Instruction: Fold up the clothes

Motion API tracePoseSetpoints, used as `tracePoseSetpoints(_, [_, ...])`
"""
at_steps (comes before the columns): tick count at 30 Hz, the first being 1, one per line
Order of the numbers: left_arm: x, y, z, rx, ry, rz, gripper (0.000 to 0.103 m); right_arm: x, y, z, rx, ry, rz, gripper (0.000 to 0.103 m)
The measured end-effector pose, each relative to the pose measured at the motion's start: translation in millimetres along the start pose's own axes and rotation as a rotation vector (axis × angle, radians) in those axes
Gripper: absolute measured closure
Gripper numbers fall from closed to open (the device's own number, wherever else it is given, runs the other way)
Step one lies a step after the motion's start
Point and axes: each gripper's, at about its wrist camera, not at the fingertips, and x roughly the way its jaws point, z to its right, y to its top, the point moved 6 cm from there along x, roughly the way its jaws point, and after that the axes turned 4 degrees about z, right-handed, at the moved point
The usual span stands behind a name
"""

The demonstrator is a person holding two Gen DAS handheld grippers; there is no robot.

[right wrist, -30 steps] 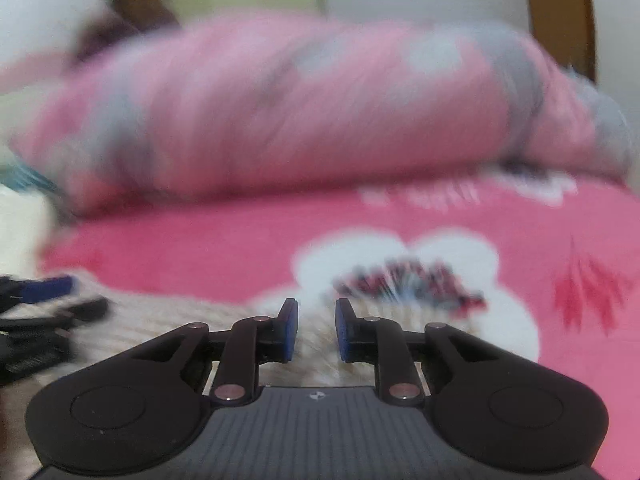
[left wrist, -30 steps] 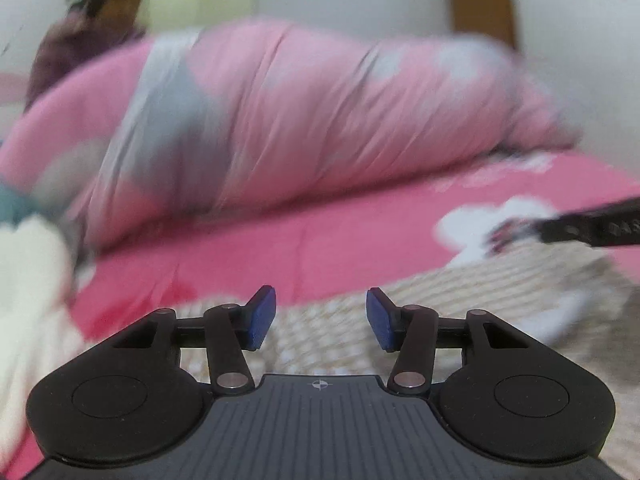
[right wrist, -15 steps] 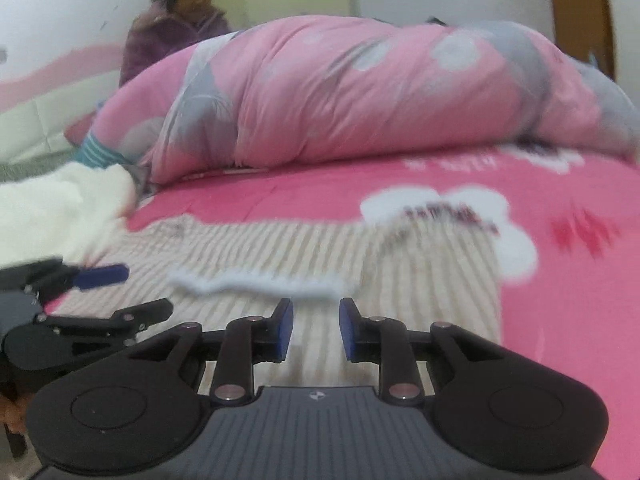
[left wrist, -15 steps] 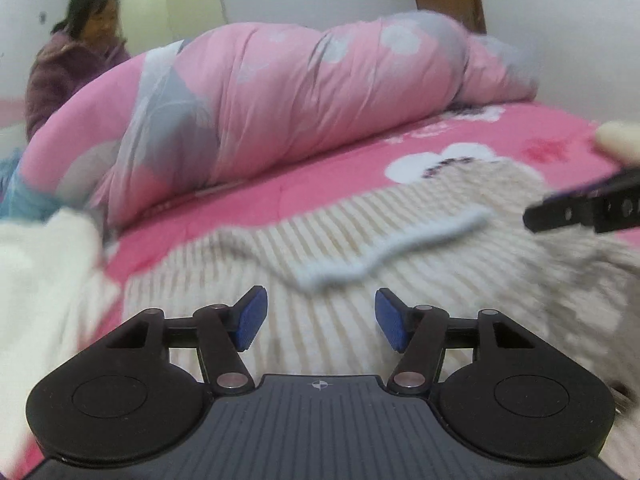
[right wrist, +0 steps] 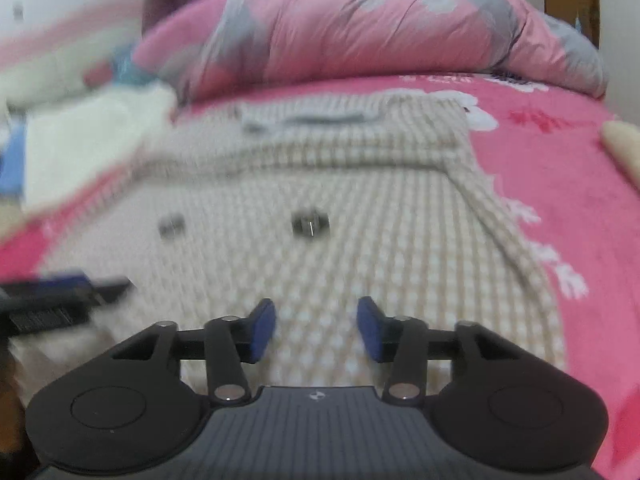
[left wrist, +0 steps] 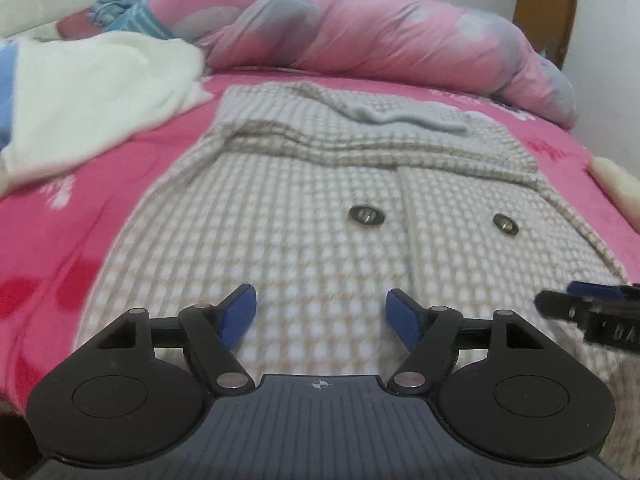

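Bed [left wrist: 280, 76]: pink floral sheet, rolled pink-grey quilt [left wrist: 380, 28] at the far side.
Checked coat [left wrist: 304, 216]: spread flat mid-bed, two buttons showing.
Left gripper [left wrist: 320, 314]: angled down over the coat's near edge, jaws just widened, nothing between.
Right gripper [right wrist: 316, 330]: alongside, same tilt, jaws just parted moderately, empty.

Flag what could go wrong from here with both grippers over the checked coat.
1. The left gripper and right gripper, both just opened with nothing between the pads, sit side by side and may collide.
2. Pads could snag a button.
3. The white garment lies close beside the coat and could get caught in a fold.
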Motion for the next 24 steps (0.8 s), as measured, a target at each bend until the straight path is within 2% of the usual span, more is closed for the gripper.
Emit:
tracePoseSetpoints(2, [-6.8,-2.2,1.0,0.022,0.006,0.013,0.024,-9.7,-4.1,-6.4,-0.024,-0.024,0.005,0.038])
tracePoseSetpoints(4, [-15.7,-6.8,-0.5,0.015,0.011,0.025,0.006,-21.5,-6.0,-9.0,-0.019,-0.027,0.012,0.029])
tracePoseSetpoints(5, [-20.2,-8.9,-2.4,0.005,0.015,0.030,0.003,-28.1,-7.3,-9.9,-0.017,-0.028,0.019,0.027])
tracePoseSetpoints(6, [-24.6,-10.9,-5.2,-0.012,0.014,0.035,0.003,-35.5,-8.9,-10.0,-0.009,-0.031,0.027,0.026])
tracePoseSetpoints(11, [-46.2,-18.5,-19.2,-0.101,-0.085,0.049,0.000,-77.0,-17.2,3.8,0.122,-0.042,0.086,0.003])
tracePoseSetpoints(17, [-59.0,-24.1,-33.9,-0.208,-0.127,0.012,0.000,-112.0,-21.4,18.0,0.207,-0.067,0.107,0.000])
tracePoseSetpoints(24, [-76.1,-23.6,-44.6,-0.231,-0.056,0.016,0.000,-140.3,-16.8,34.0,0.224,-0.140,0.185,0.000])
